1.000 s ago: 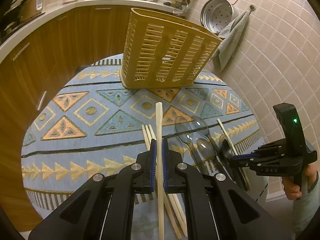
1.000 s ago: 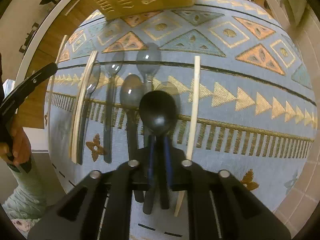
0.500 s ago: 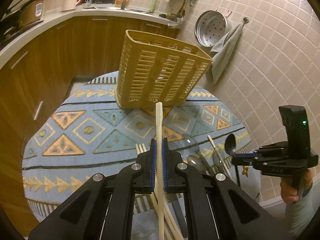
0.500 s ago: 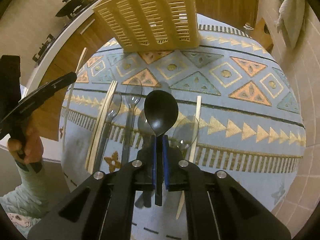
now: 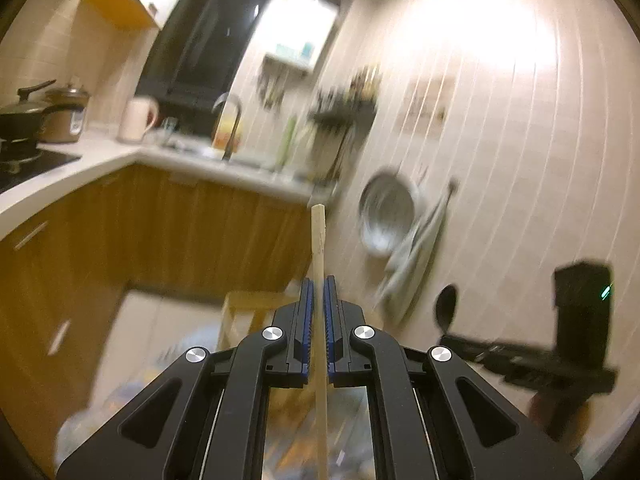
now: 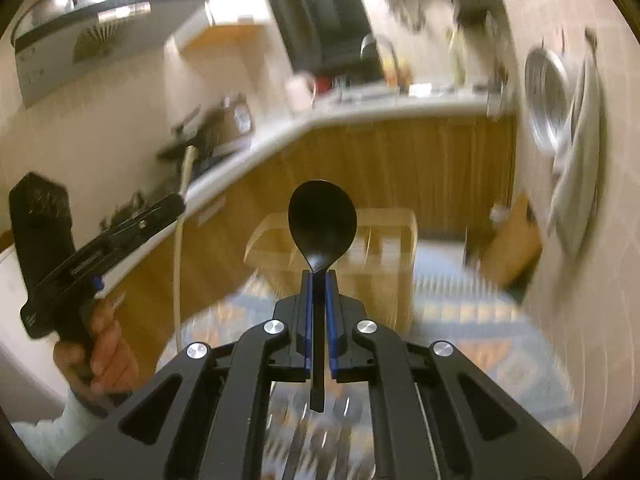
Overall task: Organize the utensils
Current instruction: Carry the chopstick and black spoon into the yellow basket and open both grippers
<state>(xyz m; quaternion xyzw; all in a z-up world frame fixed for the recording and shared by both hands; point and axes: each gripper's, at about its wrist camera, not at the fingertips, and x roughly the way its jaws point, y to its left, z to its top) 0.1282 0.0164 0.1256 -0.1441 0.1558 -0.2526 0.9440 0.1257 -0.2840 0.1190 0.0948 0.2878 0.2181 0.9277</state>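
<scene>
My left gripper (image 5: 318, 285) is shut on a pale wooden chopstick (image 5: 319, 244) that sticks up past the pads. My right gripper (image 6: 319, 280) is shut on the handle of a black spoon (image 6: 322, 220), bowl upward. Each view shows the other gripper held high: the right gripper (image 5: 446, 336) with the spoon (image 5: 447, 307) at the right edge, and the left gripper (image 6: 176, 205) with the chopstick (image 6: 179, 248) at the left. The yellow slotted basket (image 6: 394, 236) stands blurred below and beyond both, on the patterned tablecloth (image 6: 460, 320). Other spoons on the cloth are a blur.
A wooden cabinet run with a white counter (image 5: 100, 160) wraps behind the table. It carries a pot, a cooker, a kettle (image 5: 136, 120) and a sink tap. A metal steamer pan (image 5: 384, 216) and a towel (image 5: 416, 256) hang on the tiled wall at right.
Both grippers have risen and tipped upward, carrying the chopstick and the black spoon off the cloth. The table has dropped to the bottom of both views.
</scene>
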